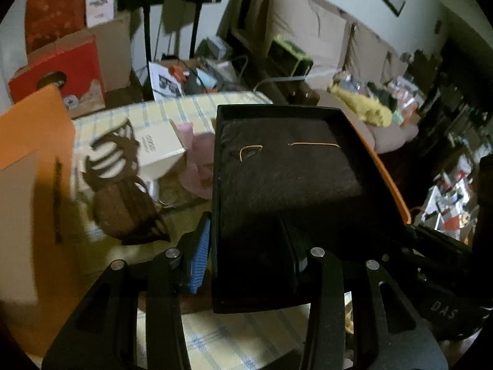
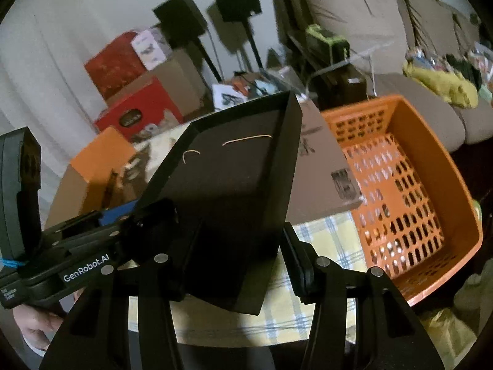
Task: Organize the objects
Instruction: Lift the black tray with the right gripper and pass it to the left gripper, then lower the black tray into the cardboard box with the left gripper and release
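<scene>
A black open box point(image 1: 286, 191) with a dark cushion and thin gold loops inside is held up above the table. My left gripper point(image 1: 249, 259) is shut on its near left wall, one blue pad point(image 1: 200, 262) outside. In the right wrist view the same black box point(image 2: 228, 191) is tilted, and my right gripper point(image 2: 237, 265) has its fingers either side of the box's near corner; the right finger point(image 2: 297, 265) stands a little off the wall. The left gripper point(image 2: 101, 225) shows there at the box's left side.
An orange perforated basket point(image 2: 409, 197) sits on the yellow checked tablecloth point(image 2: 323, 246) at the right, a flat cardboard box point(image 2: 320, 166) leaning into it. On the left are an orange box point(image 1: 27, 169), a white box point(image 1: 157, 148), a pink item point(image 1: 200, 160) and a brown patterned bag point(image 1: 123, 203).
</scene>
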Available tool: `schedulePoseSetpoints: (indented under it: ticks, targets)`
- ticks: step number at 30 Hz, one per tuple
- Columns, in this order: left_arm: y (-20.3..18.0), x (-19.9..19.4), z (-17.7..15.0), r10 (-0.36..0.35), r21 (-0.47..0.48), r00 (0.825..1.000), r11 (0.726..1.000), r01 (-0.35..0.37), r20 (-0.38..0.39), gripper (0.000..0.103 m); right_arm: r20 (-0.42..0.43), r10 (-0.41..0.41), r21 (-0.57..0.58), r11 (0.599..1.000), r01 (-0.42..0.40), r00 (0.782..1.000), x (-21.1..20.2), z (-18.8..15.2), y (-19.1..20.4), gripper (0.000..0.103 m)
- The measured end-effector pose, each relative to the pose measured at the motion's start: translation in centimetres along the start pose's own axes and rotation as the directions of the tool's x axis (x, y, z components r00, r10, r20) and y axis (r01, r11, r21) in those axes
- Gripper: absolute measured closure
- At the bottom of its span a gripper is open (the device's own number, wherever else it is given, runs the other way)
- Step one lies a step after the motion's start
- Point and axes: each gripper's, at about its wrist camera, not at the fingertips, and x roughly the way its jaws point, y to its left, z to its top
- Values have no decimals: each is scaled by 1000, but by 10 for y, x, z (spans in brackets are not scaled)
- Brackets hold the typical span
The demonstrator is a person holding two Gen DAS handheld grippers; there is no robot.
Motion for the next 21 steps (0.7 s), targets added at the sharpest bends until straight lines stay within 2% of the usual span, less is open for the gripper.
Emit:
schedulePoseSetpoints:
  ticks: [5,9,15,21]
  targets:
    - [8,-40,3,-5,-12,998,1000,6,70,65,38,29,-53,998,-27,999,-22,9,27,52]
    - [27,-66,5,19,-34,995,999,-16,102,65,39,55,-104,993,-51,998,-25,16,58,52]
    - [73,-97,2,79,-101,989,993,-66,128,65,19,111,-179,978,-106,994,-11,19,112,52]
    - [127,-120,-10,158,-172,978,976,-134,134,65,-39,187,-224,956,-191,982,14,18,163,52]
